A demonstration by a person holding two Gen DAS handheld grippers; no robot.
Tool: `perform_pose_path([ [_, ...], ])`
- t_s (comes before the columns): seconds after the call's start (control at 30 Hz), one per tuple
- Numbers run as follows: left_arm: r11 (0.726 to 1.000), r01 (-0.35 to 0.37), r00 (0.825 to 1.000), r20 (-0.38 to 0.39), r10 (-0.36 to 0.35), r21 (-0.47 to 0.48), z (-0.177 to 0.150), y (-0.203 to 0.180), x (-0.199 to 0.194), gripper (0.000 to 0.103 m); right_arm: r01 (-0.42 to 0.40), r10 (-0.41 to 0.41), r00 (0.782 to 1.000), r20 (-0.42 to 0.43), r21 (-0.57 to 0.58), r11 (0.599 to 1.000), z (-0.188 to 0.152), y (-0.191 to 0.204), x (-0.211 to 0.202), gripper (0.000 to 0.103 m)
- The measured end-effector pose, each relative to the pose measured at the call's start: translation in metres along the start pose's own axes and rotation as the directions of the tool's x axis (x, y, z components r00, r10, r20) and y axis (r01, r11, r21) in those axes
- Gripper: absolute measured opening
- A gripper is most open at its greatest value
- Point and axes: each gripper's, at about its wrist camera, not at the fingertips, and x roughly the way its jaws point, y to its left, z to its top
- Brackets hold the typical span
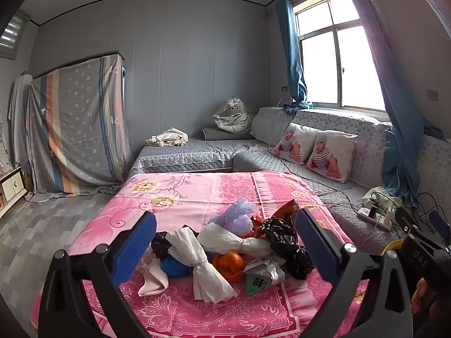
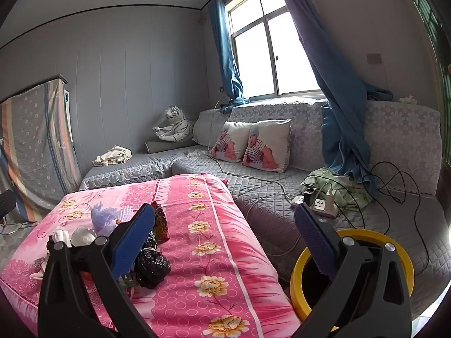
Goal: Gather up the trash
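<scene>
A heap of trash lies on the pink flowered table cover (image 1: pixel 197 194): white tissue twists (image 1: pixel 203 267), orange peel (image 1: pixel 228 264), crumpled black plastic (image 1: pixel 284 242), a lilac mesh ball (image 1: pixel 239 214), a green-printed wrapper (image 1: pixel 259 278). My left gripper (image 1: pixel 225 239) is open and empty, its blue pads either side of the heap. My right gripper (image 2: pixel 225 233) is open and empty over the table's right side, with black plastic (image 2: pixel 152 267) by its left finger. A yellow-rimmed bin (image 2: pixel 400 253) stands right of the table.
A grey quilted sofa (image 2: pixel 282 169) wraps behind and to the right of the table, with two baby-print cushions (image 2: pixel 253 143), a power strip with cables (image 2: pixel 321 205) and a green cloth. A sheet-covered cabinet (image 1: pixel 79 129) stands at the left. Blue curtains hang by the window.
</scene>
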Motion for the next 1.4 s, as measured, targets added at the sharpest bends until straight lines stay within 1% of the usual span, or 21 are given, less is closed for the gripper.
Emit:
perform_pose_path([
  [0.97, 1.0, 0.003, 1.0, -0.006, -0.003, -0.008, 0.0041, 0.0003, -0.005, 0.096, -0.011, 0.011, 1.0, -0.006, 0.004, 1.0, -0.0004, 0.0008, -0.0013, 0.095],
  [1.4, 1.0, 0.008, 1.0, -0.017, -0.008, -0.01, -0.0035, 0.0019, -0.0007, 0.096, -0.017, 0.016, 1.0, -0.01, -0.002, 1.0, -0.0039, 0.0014, -0.0008, 0.095],
])
